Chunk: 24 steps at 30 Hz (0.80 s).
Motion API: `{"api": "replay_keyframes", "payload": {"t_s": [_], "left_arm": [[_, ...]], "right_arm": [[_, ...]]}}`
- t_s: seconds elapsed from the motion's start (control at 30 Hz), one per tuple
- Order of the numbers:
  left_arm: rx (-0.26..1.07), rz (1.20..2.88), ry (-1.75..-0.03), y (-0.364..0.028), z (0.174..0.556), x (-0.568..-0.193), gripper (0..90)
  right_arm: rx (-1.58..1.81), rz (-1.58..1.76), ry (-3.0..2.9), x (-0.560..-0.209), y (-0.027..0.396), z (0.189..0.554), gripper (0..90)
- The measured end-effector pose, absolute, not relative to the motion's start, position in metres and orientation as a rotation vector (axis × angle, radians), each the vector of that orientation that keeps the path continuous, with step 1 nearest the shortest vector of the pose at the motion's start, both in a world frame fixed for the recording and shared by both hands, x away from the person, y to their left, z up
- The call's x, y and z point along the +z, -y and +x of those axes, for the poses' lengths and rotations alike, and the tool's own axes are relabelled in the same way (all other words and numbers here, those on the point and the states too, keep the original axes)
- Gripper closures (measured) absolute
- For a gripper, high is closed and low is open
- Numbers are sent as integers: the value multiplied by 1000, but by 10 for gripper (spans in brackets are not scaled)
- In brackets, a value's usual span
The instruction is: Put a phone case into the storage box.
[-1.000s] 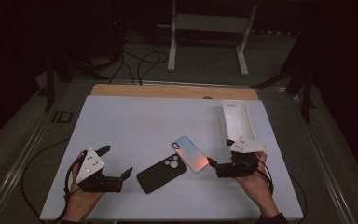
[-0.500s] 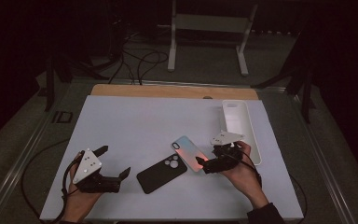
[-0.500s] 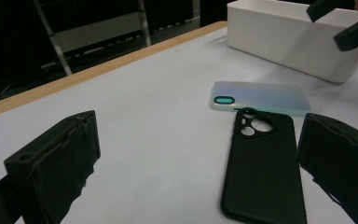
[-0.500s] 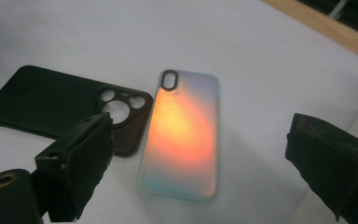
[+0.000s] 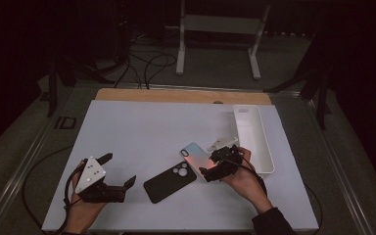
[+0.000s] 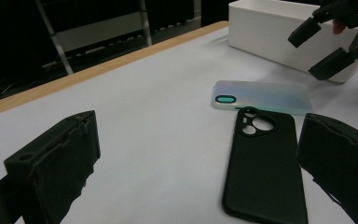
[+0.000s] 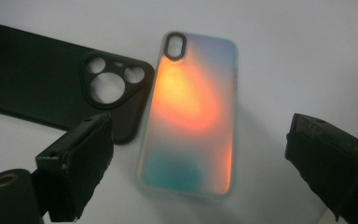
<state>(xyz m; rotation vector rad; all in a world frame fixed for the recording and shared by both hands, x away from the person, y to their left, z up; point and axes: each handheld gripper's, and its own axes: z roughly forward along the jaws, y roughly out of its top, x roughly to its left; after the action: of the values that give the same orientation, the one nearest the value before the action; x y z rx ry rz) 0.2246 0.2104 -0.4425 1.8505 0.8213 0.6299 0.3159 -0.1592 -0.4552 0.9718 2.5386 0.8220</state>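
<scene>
High view: right gripper (image 5: 214,172) low over the near end of the iridescent phone case (image 5: 199,160), held by the right hand (image 5: 245,177). Iridescent case flat on the white bench (image 5: 142,132), camera cutout toward the far side, its left edge just beside the black phone case (image 5: 170,182). White tray (image 5: 253,137) to the right, close to the right hand. Left gripper (image 5: 108,177) resting near the bench's front left, aimed toward the black case, apart from it.

Right gripper view: jaws spread wide, one at each lower corner, straddling the iridescent case (image 7: 189,112) without touching it; orange glow across its middle, teal at the near end. Black case (image 7: 51,79) alongside, its round camera openings next to the iridescent one's edge.

Left gripper view: jaws wide apart too, gripping nothing; black case (image 6: 265,163) lying between them and ahead, iridescent case (image 6: 261,97) beyond it, white tray (image 6: 279,28) and right gripper (image 6: 324,46) farther back.
</scene>
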Motion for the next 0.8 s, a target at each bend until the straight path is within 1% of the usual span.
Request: {"api": "replay_keyframes", "payload": {"t_s": [0.43,0.47,0.67,0.7,0.8], "left_arm": [[630,1851,-822,-211,224,-443,0],[631,1852,-822,-211,224,-443,0],[631,1849,-822,-212,224,-443,0],[631,1849,-821,-211,224,-443,0],[631,1850,-821,-211,224,-443,0]], "right_arm": [[687,1015,-2596,-472,147,324,96],[671,1023,-2608,-475,145,325,111],[625,1024,-2628,-481,144,328,114],[611,1041,-2627,-483,143,329,131],[590,1040,-2638,-487,141,329,138]]}}
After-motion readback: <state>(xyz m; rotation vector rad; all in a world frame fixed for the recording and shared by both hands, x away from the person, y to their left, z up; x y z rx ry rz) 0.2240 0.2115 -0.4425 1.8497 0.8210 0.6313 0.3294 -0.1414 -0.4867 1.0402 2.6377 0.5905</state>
